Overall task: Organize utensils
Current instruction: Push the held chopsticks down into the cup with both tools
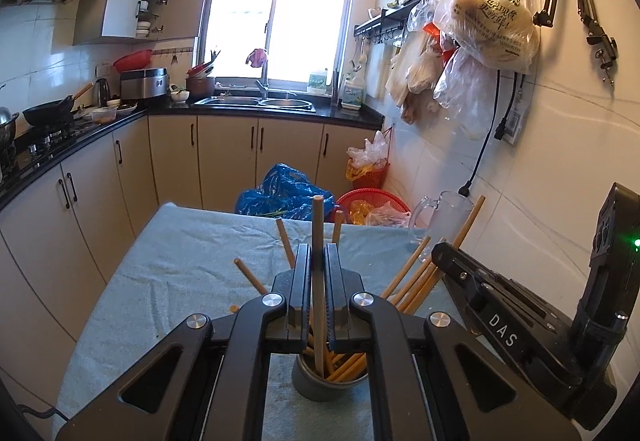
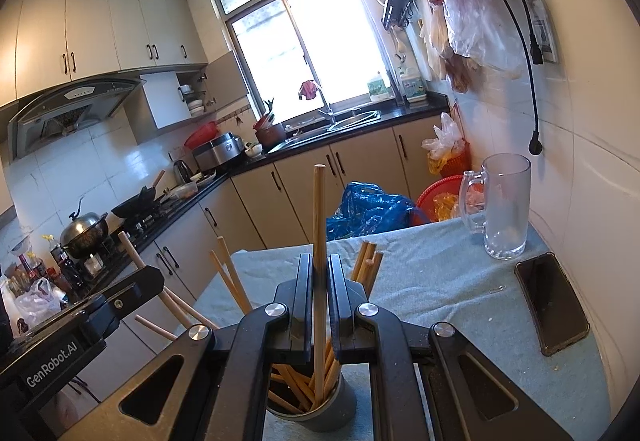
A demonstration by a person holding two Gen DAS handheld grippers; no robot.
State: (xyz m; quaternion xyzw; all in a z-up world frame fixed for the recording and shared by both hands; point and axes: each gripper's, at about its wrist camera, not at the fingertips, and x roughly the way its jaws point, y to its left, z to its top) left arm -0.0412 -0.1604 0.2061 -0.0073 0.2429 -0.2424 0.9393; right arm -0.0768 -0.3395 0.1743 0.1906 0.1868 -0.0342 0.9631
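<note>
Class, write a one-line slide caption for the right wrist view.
Right gripper shut on an upright chopstick above a grey holder of chopsticks.

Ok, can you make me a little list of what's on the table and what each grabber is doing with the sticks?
Table cover: light blue cloth
Holder: grey cup standing on the cloth, many wooden chopsticks leaning inside
Left gripper: jaws shut on one upright chopstick whose lower end is in the cup
Right gripper: jaws shut on one upright chopstick, lower end also in the cup
Glass mug: seems empty, by the wall
Phone: lying flat, screen dark
</note>
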